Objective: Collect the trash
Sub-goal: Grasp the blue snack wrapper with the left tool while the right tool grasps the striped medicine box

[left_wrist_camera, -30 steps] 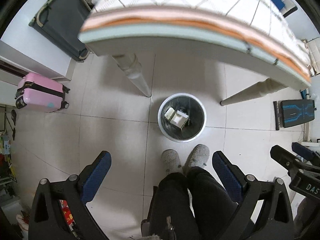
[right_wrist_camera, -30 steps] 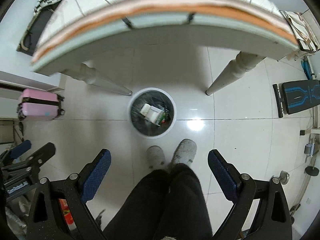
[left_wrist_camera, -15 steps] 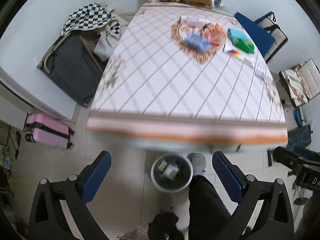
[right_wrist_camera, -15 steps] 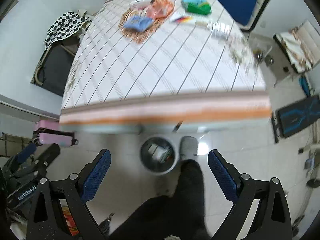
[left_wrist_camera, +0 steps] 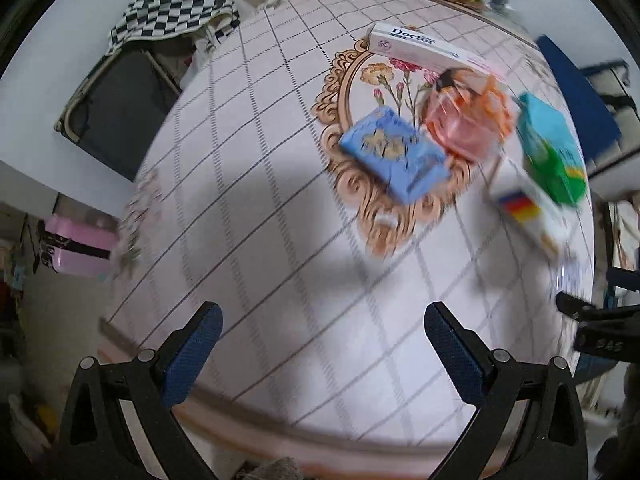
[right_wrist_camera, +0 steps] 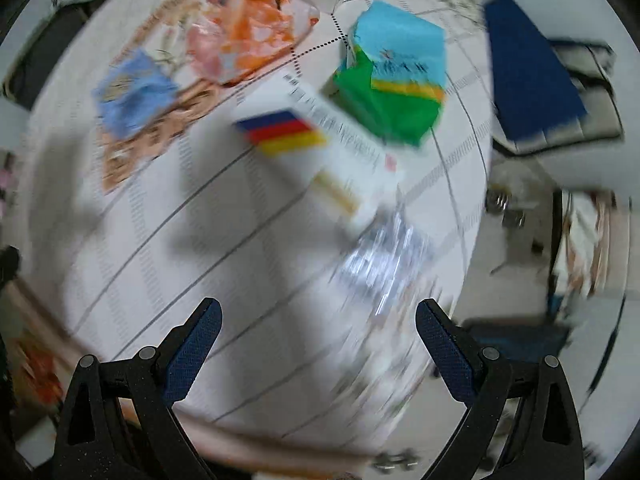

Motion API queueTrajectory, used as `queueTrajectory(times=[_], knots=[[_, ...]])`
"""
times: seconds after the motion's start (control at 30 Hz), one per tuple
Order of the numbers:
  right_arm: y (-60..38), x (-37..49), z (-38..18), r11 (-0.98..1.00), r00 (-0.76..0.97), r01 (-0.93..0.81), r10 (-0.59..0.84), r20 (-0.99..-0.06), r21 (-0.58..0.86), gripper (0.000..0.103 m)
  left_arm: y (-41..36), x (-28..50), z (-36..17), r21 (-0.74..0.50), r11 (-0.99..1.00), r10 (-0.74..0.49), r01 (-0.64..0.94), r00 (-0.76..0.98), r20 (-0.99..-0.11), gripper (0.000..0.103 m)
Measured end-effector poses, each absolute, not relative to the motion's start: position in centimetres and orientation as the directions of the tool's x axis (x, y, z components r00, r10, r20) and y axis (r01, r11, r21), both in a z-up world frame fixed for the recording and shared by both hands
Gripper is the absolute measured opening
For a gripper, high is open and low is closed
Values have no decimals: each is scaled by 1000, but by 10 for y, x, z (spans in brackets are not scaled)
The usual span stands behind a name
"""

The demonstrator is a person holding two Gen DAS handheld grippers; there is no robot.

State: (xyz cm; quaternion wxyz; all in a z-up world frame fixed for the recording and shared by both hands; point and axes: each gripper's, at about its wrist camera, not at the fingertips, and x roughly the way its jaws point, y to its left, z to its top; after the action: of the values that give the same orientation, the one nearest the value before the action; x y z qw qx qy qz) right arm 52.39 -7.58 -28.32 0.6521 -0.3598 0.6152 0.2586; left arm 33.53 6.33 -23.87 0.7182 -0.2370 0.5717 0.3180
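Blur smears the silvery wrapper (right_wrist_camera: 384, 256); both grippers' jaws spread, gripping nothing.

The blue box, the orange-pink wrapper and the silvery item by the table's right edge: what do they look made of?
Blue box: likely printed cardboard, with flat faces and sharp corners. Orange-pink wrapper: thin plastic film, crumpled, glossy and partly see-through. Silvery item: possibly foil or a blister sheet, going by bright glints, but motion blur leaves it open.
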Motion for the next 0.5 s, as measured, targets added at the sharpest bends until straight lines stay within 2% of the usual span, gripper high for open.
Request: queueTrajectory(times=[0.17, 0.4, 0.47, 0.5], knots=[[-33, 577, -329, 480, 102, -859, -183, -978, -180, 99, 94, 379, -261, -3, 612, 151, -791, 121, -981, 103], [-8, 606, -360, 469, 0, -880, -147, -989, -69, 98, 133, 411, -288, -129, 487, 39, -864, 169, -985, 102], [-11, 613, -359, 514, -27, -857, -111, -993, -34, 98, 142, 415, -298, -170, 445, 3, -879, 192, -981, 98], [-13, 614, -358, 527, -27, -849, -102, -994, -32, 97, 146, 417, -303, -183, 425, -10, -887, 197, -980, 90]])
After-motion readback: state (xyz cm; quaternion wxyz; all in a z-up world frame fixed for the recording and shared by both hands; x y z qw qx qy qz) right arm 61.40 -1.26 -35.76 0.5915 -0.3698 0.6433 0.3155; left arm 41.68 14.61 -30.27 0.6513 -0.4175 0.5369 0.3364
